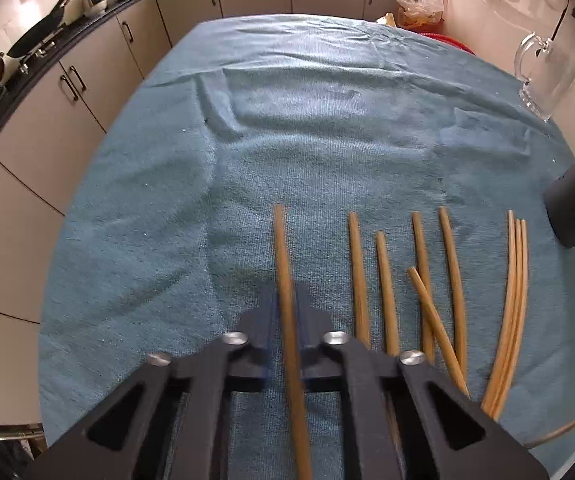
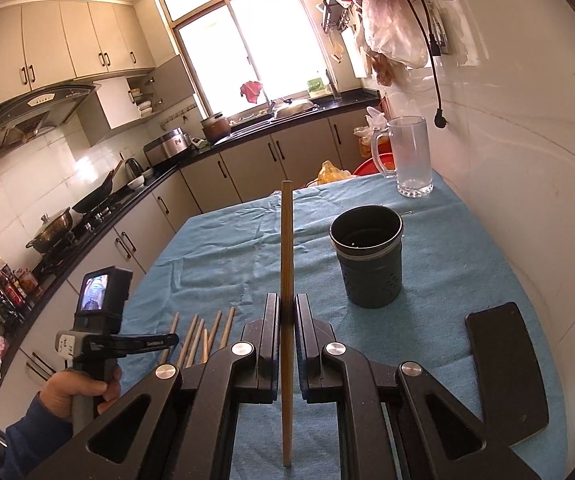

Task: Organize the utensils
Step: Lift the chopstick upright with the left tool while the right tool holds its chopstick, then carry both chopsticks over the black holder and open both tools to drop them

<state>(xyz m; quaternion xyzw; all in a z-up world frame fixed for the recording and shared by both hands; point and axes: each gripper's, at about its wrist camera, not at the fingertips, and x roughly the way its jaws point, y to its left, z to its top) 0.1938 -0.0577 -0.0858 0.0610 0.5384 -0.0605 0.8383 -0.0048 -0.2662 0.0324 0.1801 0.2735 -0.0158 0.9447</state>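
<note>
The left hand-held gripper is clamped on one chopstick lying beside the others on the counter. The right hand-held gripper pinches another chopstick upright, probably ready for the dark holder towards the counter's right edge.

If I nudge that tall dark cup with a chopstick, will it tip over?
Probably not easily. The dark cup stands upright and apart from other things on the blue cloth, which likely adds grip. It looks empty and taller than wide, so a push near its rim may tilt it.
</note>
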